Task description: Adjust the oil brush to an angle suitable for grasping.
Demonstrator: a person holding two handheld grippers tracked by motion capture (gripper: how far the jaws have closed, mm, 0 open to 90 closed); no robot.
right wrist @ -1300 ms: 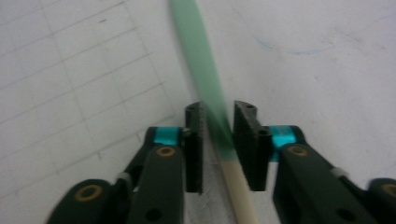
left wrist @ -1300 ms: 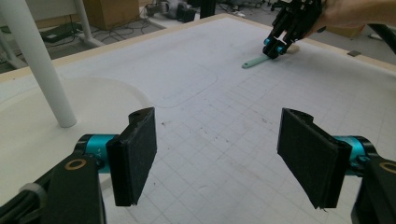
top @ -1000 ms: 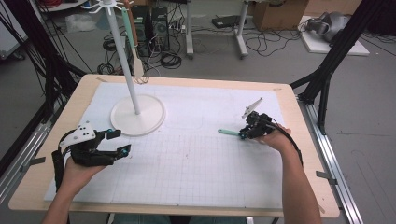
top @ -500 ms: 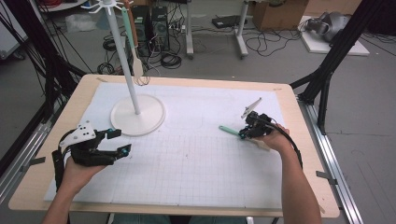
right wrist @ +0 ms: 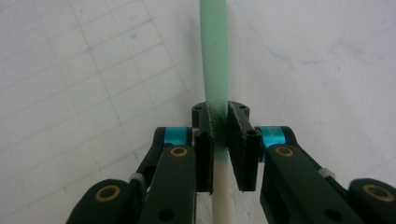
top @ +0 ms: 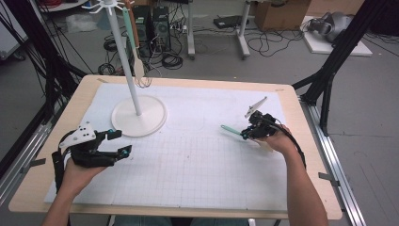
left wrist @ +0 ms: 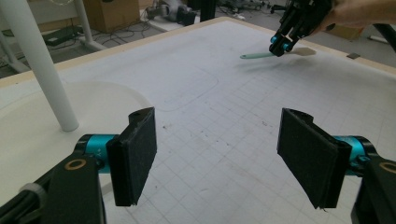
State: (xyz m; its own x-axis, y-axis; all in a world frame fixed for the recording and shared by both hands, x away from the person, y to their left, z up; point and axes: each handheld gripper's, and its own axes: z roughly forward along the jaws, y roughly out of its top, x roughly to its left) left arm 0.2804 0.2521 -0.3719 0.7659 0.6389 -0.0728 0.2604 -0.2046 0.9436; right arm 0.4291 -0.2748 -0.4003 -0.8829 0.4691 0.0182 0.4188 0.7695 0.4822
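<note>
Clamping the spatula at its handle, the right gripper has just been closing, pads on both sides. It lies at the table's three o'clock, green end pointing to nine, apparently still down. Left gripper gapes empty. Hanging on the rack remains.

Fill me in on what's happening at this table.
A person works two hand-held grippers over a gridded mat. The right gripper has just been closing on a spatula lying on the mat, its pads at the green handle. The left gripper waits open near the base of a white rack, where other utensils hang.
</note>
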